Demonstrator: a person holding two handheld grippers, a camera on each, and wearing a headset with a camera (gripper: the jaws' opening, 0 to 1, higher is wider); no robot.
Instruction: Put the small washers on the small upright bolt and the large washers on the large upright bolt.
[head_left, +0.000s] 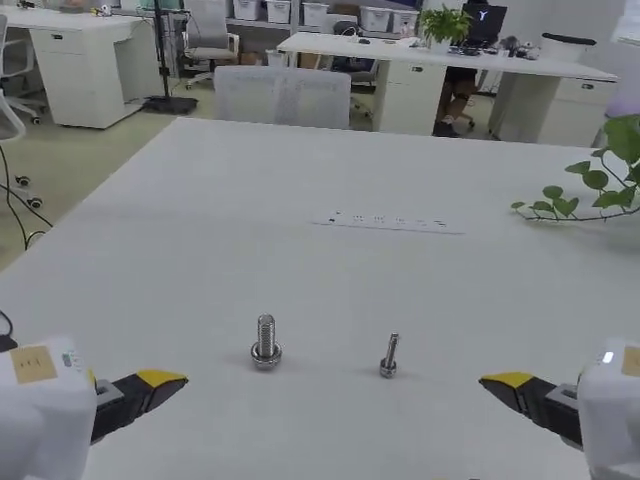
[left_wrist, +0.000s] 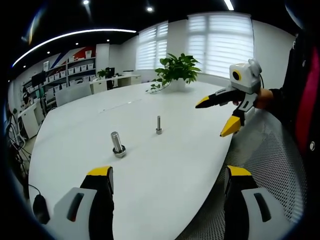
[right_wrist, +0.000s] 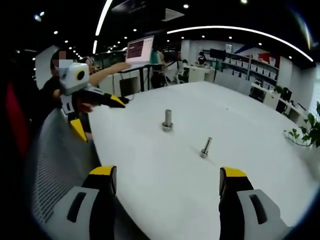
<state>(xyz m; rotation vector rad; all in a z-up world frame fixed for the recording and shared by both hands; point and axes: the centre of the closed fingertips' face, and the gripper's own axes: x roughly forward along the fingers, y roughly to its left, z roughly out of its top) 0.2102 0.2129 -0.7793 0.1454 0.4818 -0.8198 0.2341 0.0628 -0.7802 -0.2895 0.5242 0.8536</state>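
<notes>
Two bolts stand upright on the white table (head_left: 300, 190): a thick large bolt (head_left: 265, 342) (left_wrist: 118, 145) (right_wrist: 167, 120) and, to its right, a thin small bolt (head_left: 389, 356) (left_wrist: 158, 125) (right_wrist: 205, 147). My left gripper (head_left: 150, 385) (left_wrist: 169, 175) hovers at the near left edge, open, with nothing between its yellow-tipped jaws. My right gripper (head_left: 510, 385) (right_wrist: 167, 174) hovers at the near right edge, open too and holding nothing. Each bolt stands well ahead of both grippers. The right gripper (left_wrist: 212, 119) comes into the left gripper view, and the left gripper (right_wrist: 101, 120) into the right gripper view.
A flush power strip (head_left: 388, 221) sits in the table's middle. A potted plant (head_left: 600, 185) (left_wrist: 176, 70) trails leaves over the far right edge. A grey chair (head_left: 283, 95) stands behind the far edge. A person works at a laptop (right_wrist: 140, 50) at another desk.
</notes>
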